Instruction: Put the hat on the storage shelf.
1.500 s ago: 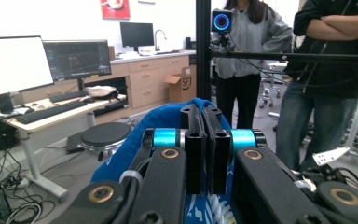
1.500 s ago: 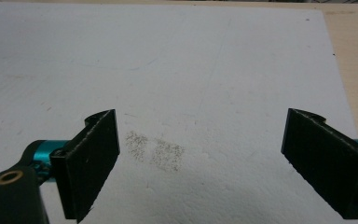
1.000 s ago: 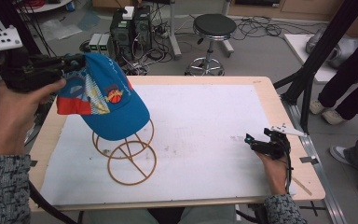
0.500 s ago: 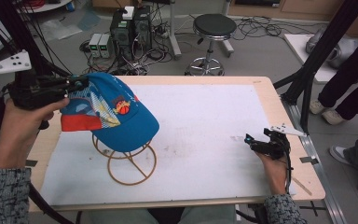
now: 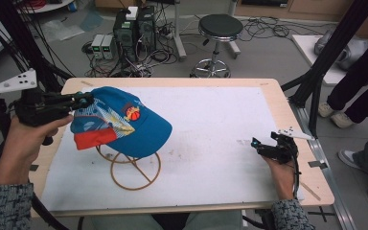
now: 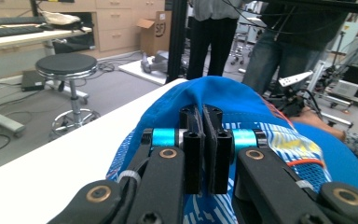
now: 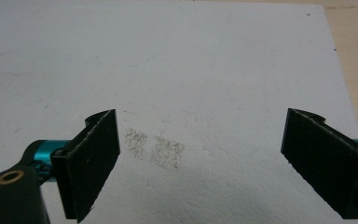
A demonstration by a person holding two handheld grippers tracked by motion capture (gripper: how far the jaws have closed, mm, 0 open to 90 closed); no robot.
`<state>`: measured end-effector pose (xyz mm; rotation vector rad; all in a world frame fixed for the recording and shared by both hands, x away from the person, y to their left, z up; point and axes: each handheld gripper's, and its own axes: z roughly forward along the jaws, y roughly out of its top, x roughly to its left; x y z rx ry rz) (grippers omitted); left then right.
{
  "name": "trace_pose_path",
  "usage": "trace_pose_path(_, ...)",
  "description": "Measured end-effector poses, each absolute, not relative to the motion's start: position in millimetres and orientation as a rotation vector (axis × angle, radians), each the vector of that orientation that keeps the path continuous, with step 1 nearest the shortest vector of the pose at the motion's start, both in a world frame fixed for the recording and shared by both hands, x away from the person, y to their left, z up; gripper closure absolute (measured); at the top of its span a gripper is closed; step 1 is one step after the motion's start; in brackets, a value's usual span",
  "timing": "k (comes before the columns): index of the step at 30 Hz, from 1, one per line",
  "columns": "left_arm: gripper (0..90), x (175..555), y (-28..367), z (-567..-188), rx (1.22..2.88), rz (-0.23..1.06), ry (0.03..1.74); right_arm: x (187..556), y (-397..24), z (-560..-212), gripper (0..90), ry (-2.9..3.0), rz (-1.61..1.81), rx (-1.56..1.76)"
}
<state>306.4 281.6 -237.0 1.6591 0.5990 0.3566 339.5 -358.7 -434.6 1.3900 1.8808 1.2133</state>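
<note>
A blue cap (image 5: 124, 125) with a red brim and an orange badge lies level over a wooden wire stand (image 5: 134, 167) on the white mat. My left gripper (image 5: 84, 101) is shut on the cap's back edge at its left side. In the left gripper view the jaws are pressed together on the blue cap (image 6: 242, 100) fabric, my left gripper (image 6: 204, 116) pointing across the crown. My right gripper (image 5: 261, 145) rests low on the mat at the table's right side, open, with nothing between its jaws. In the right gripper view my right gripper (image 7: 200, 140) frames bare white mat (image 7: 177, 70).
The wooden table (image 5: 297, 139) carries the white mat (image 5: 220, 124). Beyond the far edge stand a black stool (image 5: 219, 28) and electronics boxes (image 5: 134, 24) with cables. Black frame legs (image 5: 316, 81) and a person's legs (image 5: 359, 76) are at the right.
My left gripper has swung the cap from a steep tilt down to level over the stand, moving lower and slightly right. The right gripper has stayed still.
</note>
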Motion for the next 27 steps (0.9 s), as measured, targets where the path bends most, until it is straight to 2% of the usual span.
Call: trace_pose_path(27,87.3,276,257,-259,1.668,0.306,0.494,340,-358,-435,10.6,1.886,1.210,1.384)
